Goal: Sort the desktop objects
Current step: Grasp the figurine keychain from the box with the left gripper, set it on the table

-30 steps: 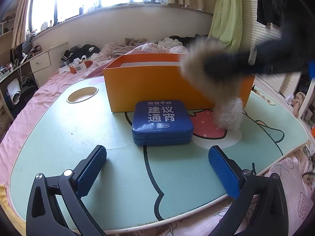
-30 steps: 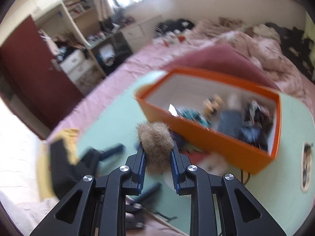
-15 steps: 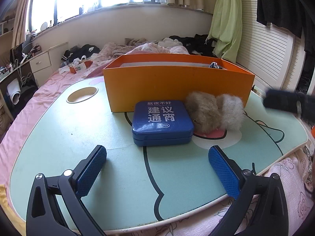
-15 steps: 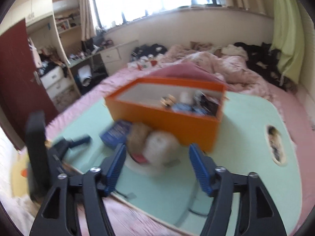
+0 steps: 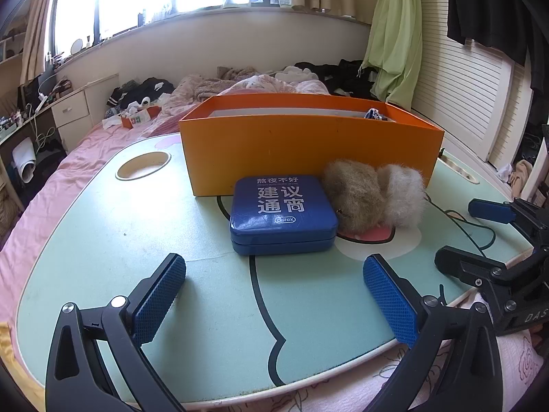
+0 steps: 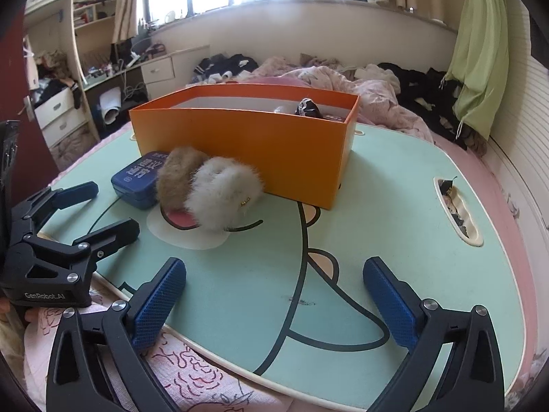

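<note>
A fluffy brown-and-white piece [image 5: 374,199] [image 6: 212,189] lies on the mint table [image 5: 137,240], leaning against the front wall of the orange box [image 5: 308,147] [image 6: 247,144]. It touches the right side of a flat blue tin [image 5: 281,213] [image 6: 137,178]. My left gripper [image 5: 274,292] [image 6: 113,207] stands open a little in front of the tin, holding nothing. My right gripper [image 6: 274,281] [image 5: 458,233] is at the table's near right edge, well back from the fluffy piece. Its jaws are opening wide and nothing is between them.
Several small items lie inside the orange box. The table has a round cup hole [image 5: 142,170] at the far left and a long slot [image 6: 456,206] at the right. A bed with pink covers [image 5: 51,185] surrounds the table, with drawers and clutter behind.
The right gripper, earlier shut on the fluffy piece above the box's front, has let it go. The piece now lies beside the tin, and the right gripper has drawn back, lowered and spread.
</note>
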A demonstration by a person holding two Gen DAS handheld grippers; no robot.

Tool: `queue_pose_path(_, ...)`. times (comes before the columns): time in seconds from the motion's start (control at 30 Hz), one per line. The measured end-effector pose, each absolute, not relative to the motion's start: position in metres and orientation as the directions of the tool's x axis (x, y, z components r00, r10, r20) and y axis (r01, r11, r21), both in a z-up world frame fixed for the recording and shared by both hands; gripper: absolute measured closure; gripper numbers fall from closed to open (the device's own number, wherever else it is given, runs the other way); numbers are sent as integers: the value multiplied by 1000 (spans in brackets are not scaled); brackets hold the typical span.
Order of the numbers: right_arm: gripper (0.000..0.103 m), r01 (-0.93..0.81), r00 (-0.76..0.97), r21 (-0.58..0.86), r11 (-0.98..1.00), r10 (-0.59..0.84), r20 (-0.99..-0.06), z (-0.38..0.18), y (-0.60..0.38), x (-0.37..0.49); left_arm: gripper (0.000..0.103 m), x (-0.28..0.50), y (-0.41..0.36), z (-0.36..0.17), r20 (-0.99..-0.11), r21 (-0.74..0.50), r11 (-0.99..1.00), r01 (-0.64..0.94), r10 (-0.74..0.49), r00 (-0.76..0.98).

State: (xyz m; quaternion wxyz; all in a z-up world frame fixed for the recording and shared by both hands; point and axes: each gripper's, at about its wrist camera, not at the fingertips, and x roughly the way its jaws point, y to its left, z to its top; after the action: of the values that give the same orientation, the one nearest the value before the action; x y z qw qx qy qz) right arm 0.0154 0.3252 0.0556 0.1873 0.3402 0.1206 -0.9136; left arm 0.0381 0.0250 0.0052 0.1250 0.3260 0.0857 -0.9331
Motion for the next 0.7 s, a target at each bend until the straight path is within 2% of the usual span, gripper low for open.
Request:
queue_pose_path(0.43,0,430,-697,-92,-898,-266,-666,55,326,16,0,39,21,6,-626,-101,-946,308,-180,-759)
queue_pose_path(0.63,0,433,-695,-93,-897,-267,-667,55,326,16,1,57,7,22,-551,-155,-921,357,-219,-805)
queue_pose_path(0.7,0,433,-695,-93,-897,-266,-668,54,325,13,6,56,4,37,-530,-136,-919,370,-248,-811)
